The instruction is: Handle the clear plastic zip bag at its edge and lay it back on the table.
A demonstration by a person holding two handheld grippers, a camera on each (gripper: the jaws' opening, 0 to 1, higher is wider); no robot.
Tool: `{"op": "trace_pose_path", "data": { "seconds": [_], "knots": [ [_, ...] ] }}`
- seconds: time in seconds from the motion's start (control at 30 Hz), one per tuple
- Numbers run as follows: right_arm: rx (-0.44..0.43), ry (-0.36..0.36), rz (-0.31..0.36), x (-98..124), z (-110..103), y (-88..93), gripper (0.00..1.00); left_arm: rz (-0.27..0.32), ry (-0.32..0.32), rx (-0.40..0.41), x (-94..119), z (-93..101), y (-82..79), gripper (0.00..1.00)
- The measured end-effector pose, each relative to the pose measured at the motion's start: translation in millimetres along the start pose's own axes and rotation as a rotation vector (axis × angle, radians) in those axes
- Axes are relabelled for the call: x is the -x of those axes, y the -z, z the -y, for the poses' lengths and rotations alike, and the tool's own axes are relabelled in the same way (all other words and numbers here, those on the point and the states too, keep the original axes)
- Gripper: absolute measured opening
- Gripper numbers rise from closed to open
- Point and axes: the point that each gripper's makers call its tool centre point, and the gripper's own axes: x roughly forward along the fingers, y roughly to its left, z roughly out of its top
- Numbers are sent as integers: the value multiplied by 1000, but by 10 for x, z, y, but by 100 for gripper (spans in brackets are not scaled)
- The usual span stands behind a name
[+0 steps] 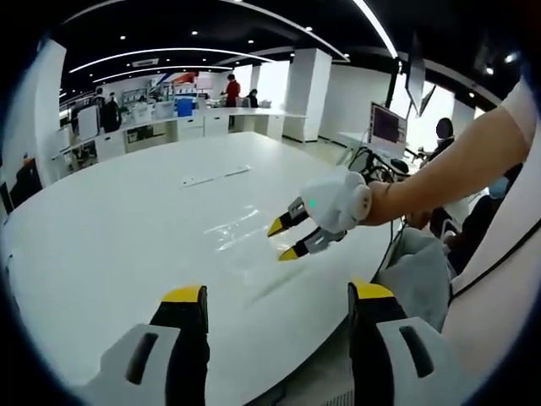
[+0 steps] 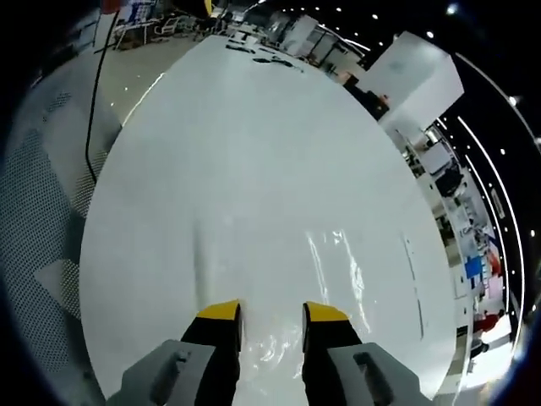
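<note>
The clear plastic zip bag [image 1: 232, 227] lies flat on the white oval table [image 1: 127, 228], showing mostly as glossy crinkles. In the left gripper view my right gripper [image 1: 283, 240] comes in from the right on a person's arm. It hovers just above the bag's near right edge with its yellow tips apart and nothing between them. My left gripper [image 1: 277, 293] stands wide open over the table's near edge, short of the bag. In the right gripper view the bag [image 2: 338, 266] shines just ahead of the open right gripper [image 2: 272, 313], and its crinkled edge reaches between the jaws.
A thin white strip [image 1: 215, 178] lies further out on the table. The person's sleeve and grey clothing [image 1: 423, 271] are at the right. A cable [image 2: 91, 101] runs over the floor beside the table edge. Desks, a monitor [image 1: 387, 125] and people stand far behind.
</note>
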Motion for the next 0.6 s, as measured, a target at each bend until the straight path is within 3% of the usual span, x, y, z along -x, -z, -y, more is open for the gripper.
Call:
{"op": "trace_pose_path", "data": {
  "seconds": [0.5, 0.6],
  "knots": [
    [-28, -15, 2, 32, -39, 25, 29, -3, 0, -3, 10, 20, -18, 65],
    [-64, -32, 31, 44, -62, -20, 33, -2, 2, 0, 10, 26, -15, 65]
  ]
}}
